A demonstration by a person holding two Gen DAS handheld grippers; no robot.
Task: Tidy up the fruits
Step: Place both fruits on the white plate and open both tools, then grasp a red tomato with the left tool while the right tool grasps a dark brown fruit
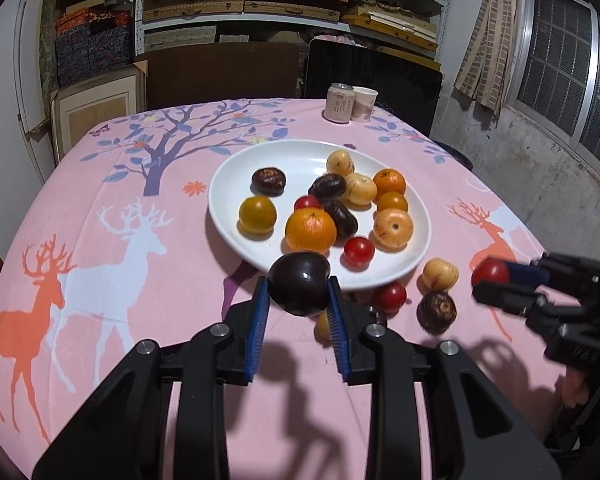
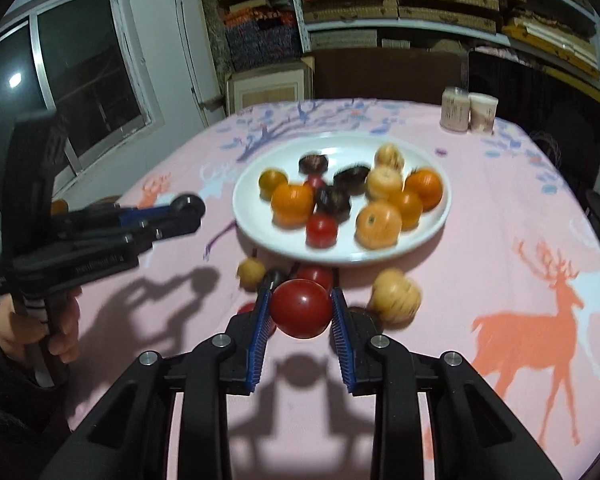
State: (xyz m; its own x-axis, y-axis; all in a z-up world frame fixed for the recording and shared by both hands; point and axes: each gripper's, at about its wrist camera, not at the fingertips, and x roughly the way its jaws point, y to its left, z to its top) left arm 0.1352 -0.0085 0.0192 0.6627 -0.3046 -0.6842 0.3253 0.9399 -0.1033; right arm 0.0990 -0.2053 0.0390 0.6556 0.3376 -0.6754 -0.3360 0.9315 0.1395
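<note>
The round, glossy dark purple plum (image 1: 299, 283) sits pinched between the blue pads of my left gripper (image 1: 298, 296), held above the pink deer-print tablecloth (image 1: 140, 280) just short of the near rim of the white ceramic plate (image 1: 236, 176). My right gripper (image 2: 300, 312) clamps a smooth, shiny red tomato (image 2: 301, 308) the same way — also near that rim. Oranges, pale yellow and dark fruits crowd the plate; a few lie loose on the cloth beside it.

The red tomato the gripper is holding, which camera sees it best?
The right wrist view: the red tomato sits big, close and sharp in the right gripper. In the left wrist view it is small, at the right edge, partly hidden by the gripper.
</note>
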